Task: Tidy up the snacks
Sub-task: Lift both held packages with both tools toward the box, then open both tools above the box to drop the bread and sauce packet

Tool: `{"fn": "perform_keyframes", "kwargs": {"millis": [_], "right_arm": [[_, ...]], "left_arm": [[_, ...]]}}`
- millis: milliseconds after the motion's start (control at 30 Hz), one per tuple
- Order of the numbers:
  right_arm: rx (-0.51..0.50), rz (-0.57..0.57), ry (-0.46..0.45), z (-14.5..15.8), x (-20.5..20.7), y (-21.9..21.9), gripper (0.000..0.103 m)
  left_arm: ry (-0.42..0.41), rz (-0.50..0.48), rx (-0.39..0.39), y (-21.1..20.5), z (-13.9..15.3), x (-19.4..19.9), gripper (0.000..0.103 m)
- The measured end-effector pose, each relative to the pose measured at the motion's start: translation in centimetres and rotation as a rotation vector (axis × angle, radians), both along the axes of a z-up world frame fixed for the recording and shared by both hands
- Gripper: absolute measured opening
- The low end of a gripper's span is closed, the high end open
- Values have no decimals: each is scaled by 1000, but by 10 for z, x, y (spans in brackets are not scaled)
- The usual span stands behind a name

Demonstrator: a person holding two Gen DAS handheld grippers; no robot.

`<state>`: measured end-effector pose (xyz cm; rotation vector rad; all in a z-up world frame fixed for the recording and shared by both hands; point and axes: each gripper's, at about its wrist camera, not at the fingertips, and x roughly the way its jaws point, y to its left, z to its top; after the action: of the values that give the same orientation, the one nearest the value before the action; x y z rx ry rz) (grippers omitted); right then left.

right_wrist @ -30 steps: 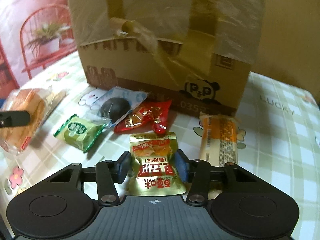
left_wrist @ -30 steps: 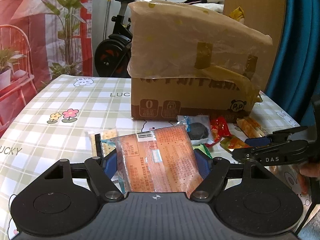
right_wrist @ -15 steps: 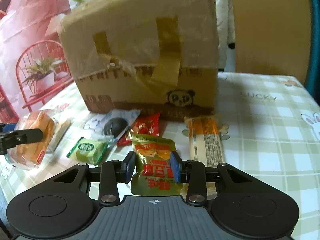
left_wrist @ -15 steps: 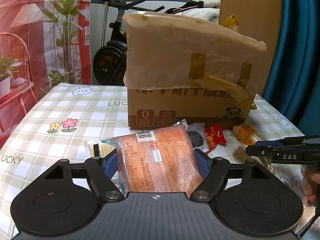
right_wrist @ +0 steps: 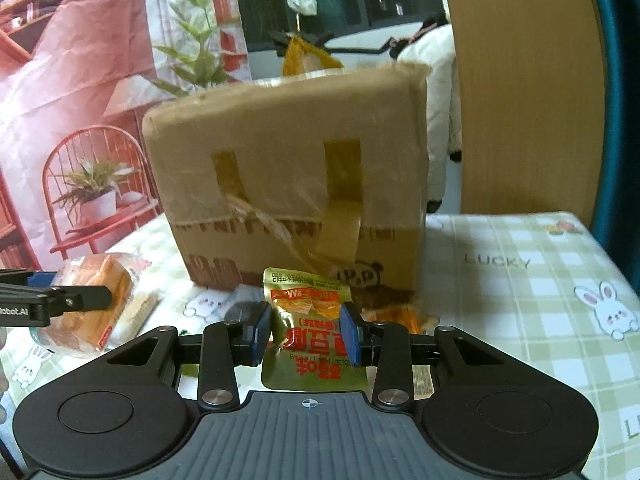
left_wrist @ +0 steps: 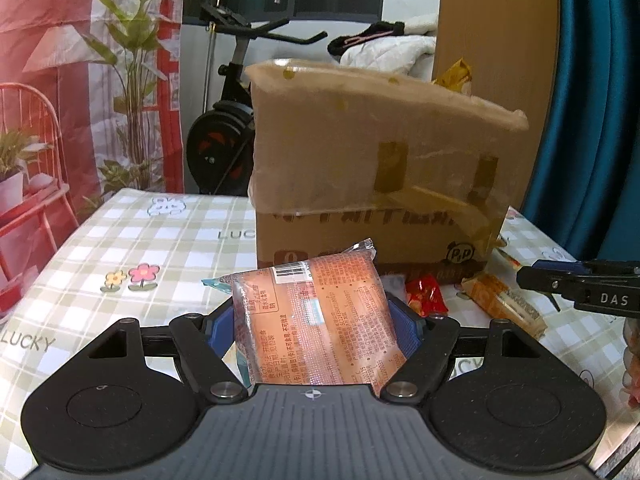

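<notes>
Left gripper [left_wrist: 312, 322] clamps an orange bread packet [left_wrist: 314, 320] between its blue pads, held above the checked bench [left_wrist: 132, 240] in front of the taped cardboard box [left_wrist: 376, 184]. Right gripper [right_wrist: 306, 330] pinches a gold snack pouch [right_wrist: 310, 328], lifted off the bench before the same box. A red wrapped snack [left_wrist: 426, 294] and an orange bar [left_wrist: 504, 306] lie on the bench by the box base.
</notes>
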<state>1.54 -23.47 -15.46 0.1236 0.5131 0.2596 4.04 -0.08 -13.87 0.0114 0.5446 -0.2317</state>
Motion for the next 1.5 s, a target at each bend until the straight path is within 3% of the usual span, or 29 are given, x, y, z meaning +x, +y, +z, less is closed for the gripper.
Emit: {"fn": "perform_keyframes", "kwargs": {"millis": [433,600,767,900,1200,1367,1433,1500], "right_arm": [[16,-12,-215,76,-16,-12,34],[6,-16,-239,89,-12,-17,34],[19,-20,-267,108,6,-23,34],[-30,-7,-306,132,36,-23,34],[-25,0,-120,132,165,-14,33],[-93,-47,-7,119,214,0,35],[-94,-78,20,116,221,2,38],[-79,-76,18,115,218,0,55]], "left_arm": [[-145,-23,-16,-5,46,6,78],[-176,-30,-33,-9,58,12,78],[-208,-48,-38,-13,77,31,78],[-261,-55,-27,-20,100,56,78],[-246,-58,36,-41,118,123,78],[-213,-47,47,-42,116,152,78],[-207,-41,53,-41,116,160,78],[-206,-44,61,-41,116,167,77]]}}
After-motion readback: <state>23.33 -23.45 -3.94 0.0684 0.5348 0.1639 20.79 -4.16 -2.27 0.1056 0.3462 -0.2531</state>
